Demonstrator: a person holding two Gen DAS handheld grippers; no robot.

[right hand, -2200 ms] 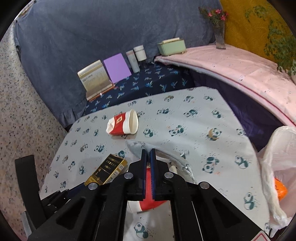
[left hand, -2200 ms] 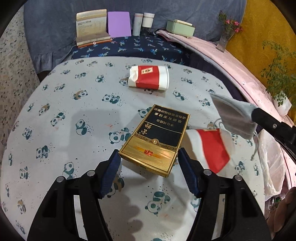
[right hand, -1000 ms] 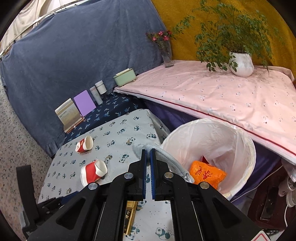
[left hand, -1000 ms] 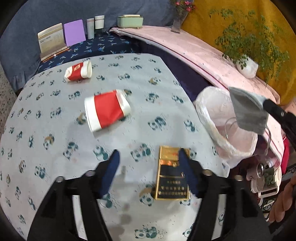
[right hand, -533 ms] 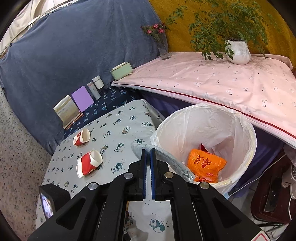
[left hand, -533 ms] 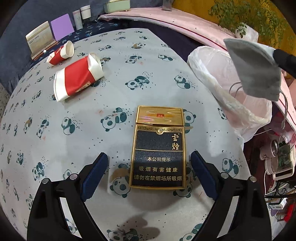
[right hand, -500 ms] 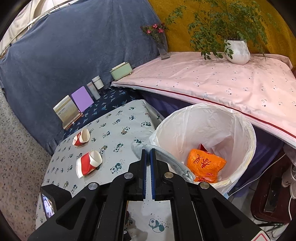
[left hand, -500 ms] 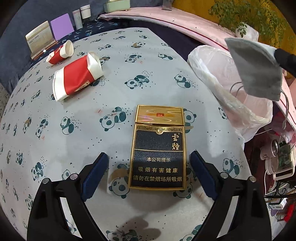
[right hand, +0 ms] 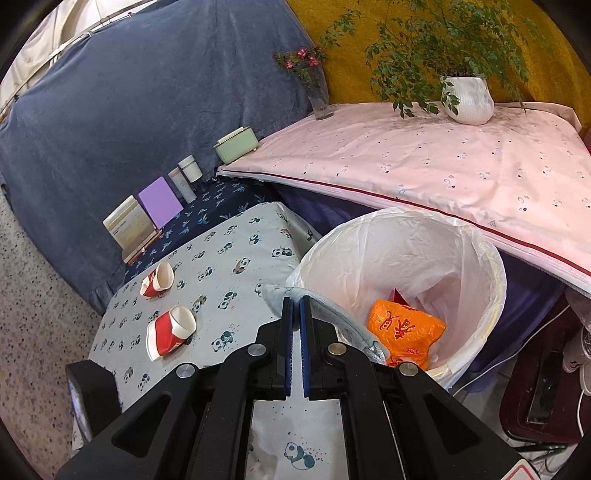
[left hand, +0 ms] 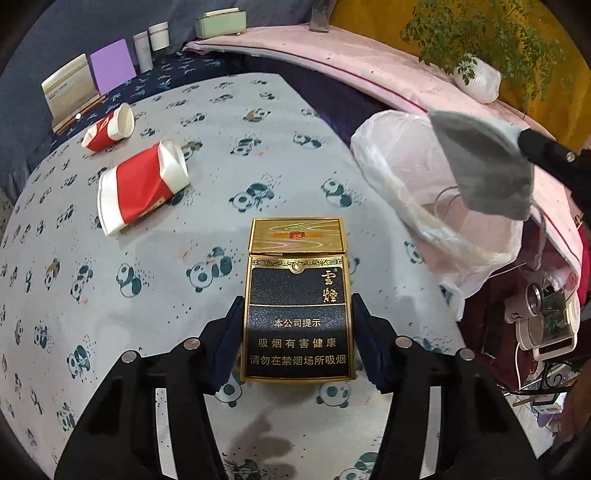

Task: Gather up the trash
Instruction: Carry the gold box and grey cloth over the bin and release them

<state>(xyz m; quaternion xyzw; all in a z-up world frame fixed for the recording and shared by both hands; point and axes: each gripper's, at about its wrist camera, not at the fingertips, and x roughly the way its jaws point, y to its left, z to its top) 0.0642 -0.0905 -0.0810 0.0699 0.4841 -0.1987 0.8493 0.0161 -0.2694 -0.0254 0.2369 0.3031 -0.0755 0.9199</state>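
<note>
The left gripper [left hand: 297, 332] is closing its jaws around a black and gold cigarette box [left hand: 297, 295]. The box lies flat on the panda cloth [left hand: 147, 295], right between the two blue pads [left hand: 227, 343]. The pads are at its long sides, and it is hard to tell if they press on it yet.

Farther off and to the left lies a squashed red and white paper cup [left hand: 142, 186]. A second red cup [left hand: 109, 127] lies on its side farther back, near the far left edge of the cloth. Behind it stand a small calendar [left hand: 70, 92], a purple card [left hand: 112, 70], two little bottles [left hand: 151, 44] and a pale green box [left hand: 220, 23].

The right gripper [right hand: 296, 325] has its jaws pressed together on a grey face mask [right hand: 325, 306]. The mask hangs out past the fingertips, over the near rim of the trash bin [right hand: 480, 295]. In the left camera the mask [left hand: 484, 162] hangs in the air above the bin's white bag [left hand: 399, 162].

The bin stands just to the right of the table. It has a white bag inside, and an orange packet [right hand: 404, 328] sits at the bottom. Beyond the bin is a pink cloth [right hand: 443, 166] with a plant in a white pot [right hand: 467, 98] and a vase of small flowers [right hand: 314, 85].
</note>
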